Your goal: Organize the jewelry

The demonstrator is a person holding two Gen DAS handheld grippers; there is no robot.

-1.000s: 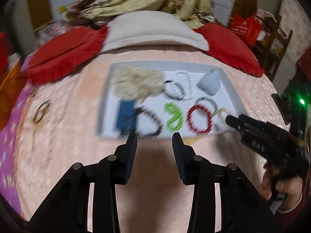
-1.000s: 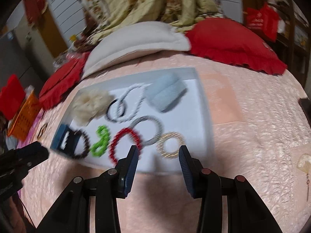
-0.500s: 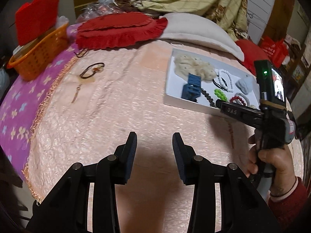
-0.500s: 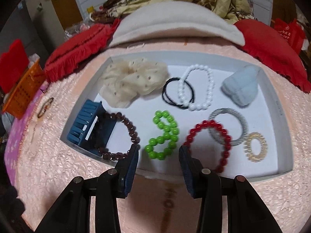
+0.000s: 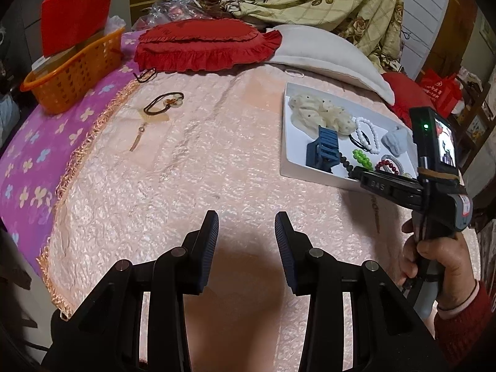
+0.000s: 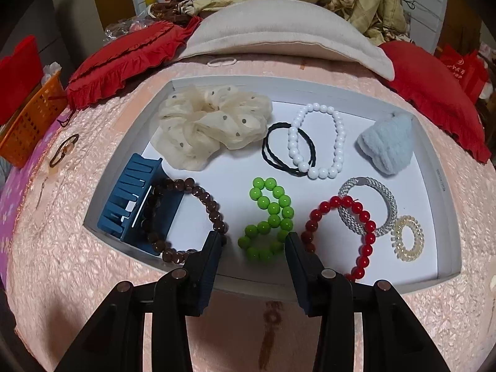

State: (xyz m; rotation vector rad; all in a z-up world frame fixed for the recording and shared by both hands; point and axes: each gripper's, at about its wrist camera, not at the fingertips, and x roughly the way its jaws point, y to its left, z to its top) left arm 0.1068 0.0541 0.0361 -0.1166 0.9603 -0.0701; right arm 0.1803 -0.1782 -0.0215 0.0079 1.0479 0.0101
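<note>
A white tray on the pink bedspread holds a cream scrunchie, a blue hair claw, brown, green, red and white bead bracelets, and several hair ties. My right gripper is open and empty, its fingertips over the tray's near edge either side of the green bracelet. My left gripper is open and empty above bare bedspread, left of the tray. A dark hair tie with a pendant lies on the bedspread at the far left.
An orange basket stands at the bed's far left edge. Red frilled cushions and a beige pillow lie behind the tray. A purple flowered sheet covers the left side. The right hand-held gripper shows at the tray's near corner.
My left gripper swung left away from the tray and now faces the bedspread's left part. My right gripper moved in closer to the tray's near edge.
</note>
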